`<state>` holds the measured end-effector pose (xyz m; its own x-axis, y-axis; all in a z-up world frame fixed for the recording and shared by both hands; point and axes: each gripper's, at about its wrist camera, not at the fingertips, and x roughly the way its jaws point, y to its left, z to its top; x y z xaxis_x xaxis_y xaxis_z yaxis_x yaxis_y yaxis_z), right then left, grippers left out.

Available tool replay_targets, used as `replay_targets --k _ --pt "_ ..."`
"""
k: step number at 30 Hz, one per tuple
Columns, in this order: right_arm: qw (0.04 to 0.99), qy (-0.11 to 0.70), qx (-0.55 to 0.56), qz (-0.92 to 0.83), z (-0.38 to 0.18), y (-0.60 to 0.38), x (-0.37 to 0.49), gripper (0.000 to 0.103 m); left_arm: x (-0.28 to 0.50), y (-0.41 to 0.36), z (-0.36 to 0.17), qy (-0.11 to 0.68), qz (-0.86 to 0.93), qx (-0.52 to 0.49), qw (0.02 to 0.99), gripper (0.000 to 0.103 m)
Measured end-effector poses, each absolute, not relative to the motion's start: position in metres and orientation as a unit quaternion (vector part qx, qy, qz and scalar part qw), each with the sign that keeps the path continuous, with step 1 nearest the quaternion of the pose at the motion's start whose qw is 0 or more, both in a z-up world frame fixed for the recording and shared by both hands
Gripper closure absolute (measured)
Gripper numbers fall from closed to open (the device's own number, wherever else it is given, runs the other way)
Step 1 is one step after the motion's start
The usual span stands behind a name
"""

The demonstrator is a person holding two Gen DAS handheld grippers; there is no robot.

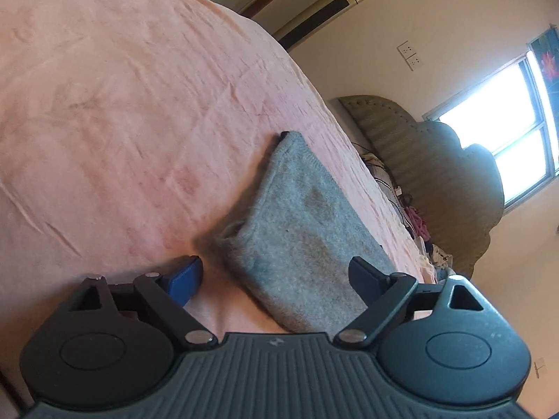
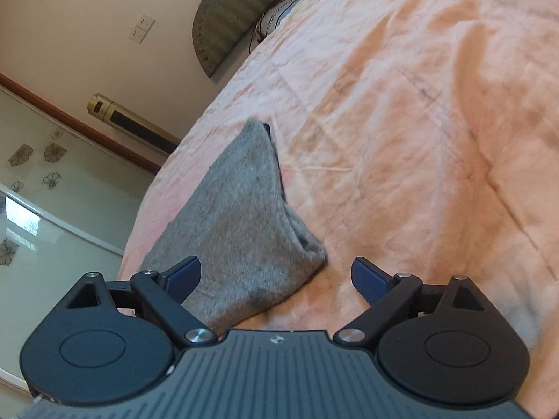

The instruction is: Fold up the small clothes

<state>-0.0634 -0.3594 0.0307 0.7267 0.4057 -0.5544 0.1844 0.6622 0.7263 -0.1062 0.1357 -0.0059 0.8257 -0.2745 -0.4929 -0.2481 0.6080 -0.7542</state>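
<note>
A small grey knitted garment (image 1: 300, 230) lies folded into a thick rectangle on a pink bedsheet (image 1: 122, 111). In the left wrist view my left gripper (image 1: 276, 276) stands open just over the garment's near end; its jaws are wide apart with nothing pressed between the blue pads. In the right wrist view the same grey garment (image 2: 244, 216) lies left of centre on the pink bedsheet (image 2: 401, 122). My right gripper (image 2: 276, 276) is open above the garment's near corner, its left fingertip (image 2: 185, 272) over the knit and the right one over bare sheet.
A padded olive headboard (image 1: 436, 174) with a heap of clothes and cables (image 1: 412, 216) beside it stands at the bed's far end. A gold standing air conditioner (image 2: 132, 122), wall sockets (image 2: 141, 29) and a bright window (image 1: 503, 132) line the walls.
</note>
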Motion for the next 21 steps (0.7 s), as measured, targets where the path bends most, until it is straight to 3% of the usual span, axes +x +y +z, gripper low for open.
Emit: replay_targets --k 3,6,7,8,9,10,17,21 --pt "0.827 0.365 0.420 0.084 0.029 -0.349 -0.044 0.013 -0.085 0.127 -0.013 0.300 -0.042 -0.479 0.824 0.011" --pt "0.827 0.373 0.411 0.089 0.027 -0.340 -0.028 0.025 -0.071 0.121 -0.013 0.294 -0.023 -0.476 0.828 0.015" --pt "0.828 0.376 0.407 0.087 0.027 -0.339 -0.024 0.033 -0.067 0.121 -0.013 0.299 -0.016 -0.476 0.827 0.025" --pt "0.826 0.385 0.404 0.080 0.026 -0.339 -0.021 0.054 -0.063 0.120 -0.013 0.310 -0.010 -0.466 0.828 0.036" --pt "0.822 0.396 0.402 0.072 0.024 -0.340 -0.018 0.070 -0.059 0.120 -0.016 0.332 -0.003 -0.453 0.828 0.073" --pt "0.818 0.405 0.402 0.069 0.020 -0.341 -0.017 0.089 -0.053 0.120 -0.020 0.358 0.006 -0.439 0.824 0.098" --pt "0.818 0.397 0.404 0.103 0.032 -0.330 -0.052 0.090 -0.055 0.143 0.032 0.305 -0.042 -0.345 0.887 0.098" --pt "0.809 0.407 0.413 0.098 0.013 -0.329 -0.060 0.091 -0.046 0.140 0.022 0.363 -0.052 -0.279 0.887 0.098"
